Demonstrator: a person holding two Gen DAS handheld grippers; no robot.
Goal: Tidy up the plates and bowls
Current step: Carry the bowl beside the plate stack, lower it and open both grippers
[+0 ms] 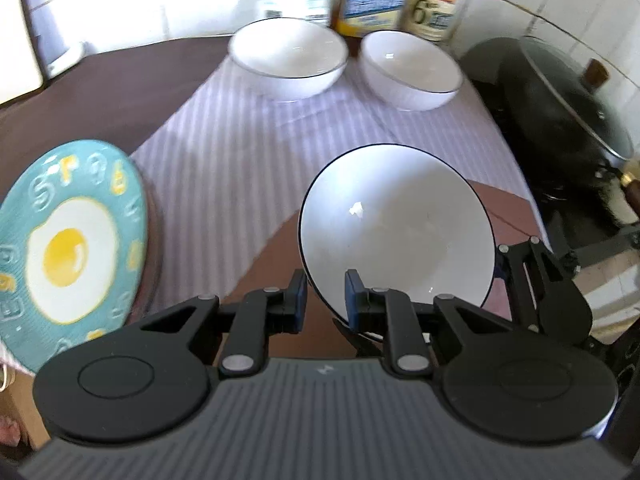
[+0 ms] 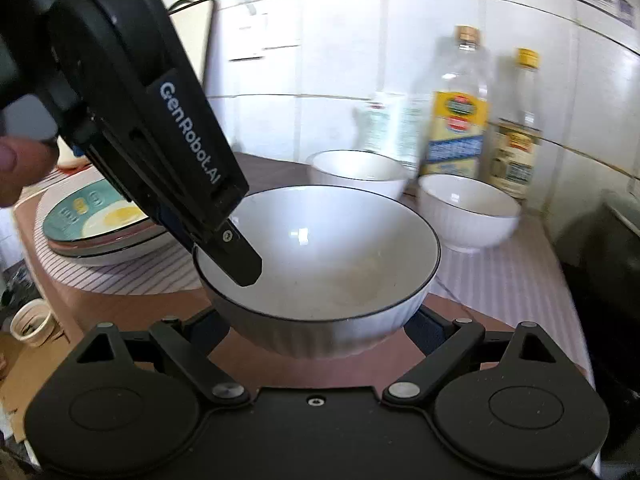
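Right, mid-carry. The left gripper is clamped on the rim of a white bowl, one pad inside the wall, one outside, jaws nearly together w/ only the thin rim between. In the right wrist view the same bowl sits lifted off the surface, w/ the right gripper cradling it: its fingers spread wide around the ribbed outside low down. They look to be touching the wall, but the contact pts are hidden behind the bowl, so I can't tell for sure whether it's squeezing or just standing by.

Ahead of both grippers, at the far edge of the striped mat, stand two more white bowls, just beside each other, bottles behind them. Off to the left of the grippers is the plate stack, egg-pattern plate on top. A dark lidded pan sits to the right.

Step in hand, prob.: bringing this third bowl over to join or nest w/ the other two. The next move calls for carrying it forward level, lining it up over one of the far bowls, lowering gently so china doesn't knock, then letting go of the rim only once it's seated. The rim pinch alone is a weak hold, so the tilt needs watching.
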